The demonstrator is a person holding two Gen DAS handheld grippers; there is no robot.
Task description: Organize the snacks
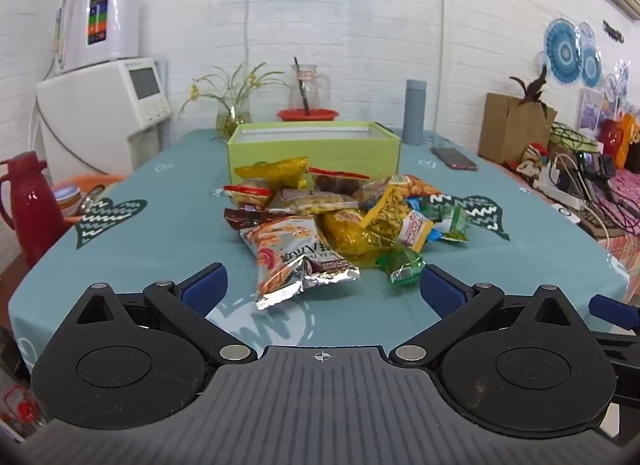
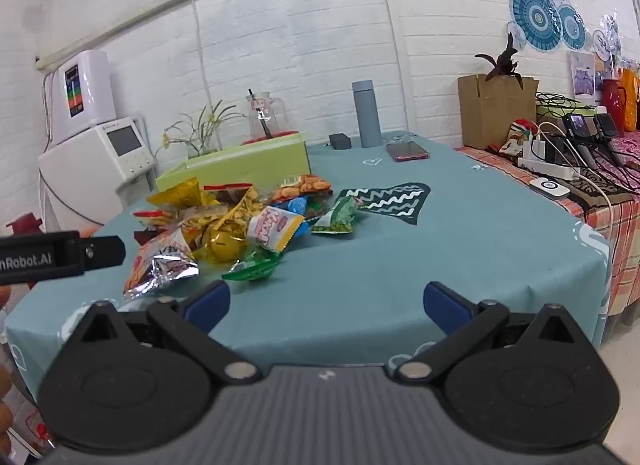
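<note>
Teal cloth is spread over the bench [image 1: 120, 249], and a heap of snack packets [image 1: 340, 213] is piled near its middle. A lime-green box [image 1: 314, 147] is set open-topped just behind the heap, touching its far packets. A silver foil packet [image 1: 298, 261] lies at the near edge of the pile. The left gripper [image 1: 322, 285] is held above the cloth with its jaws wide apart, nothing between them. The right gripper [image 2: 326, 303] is likewise spread wide and empty, to the right of the pile. A grey flask [image 2: 367, 114] and a phone [image 2: 407, 151] are seen farther back.
</note>
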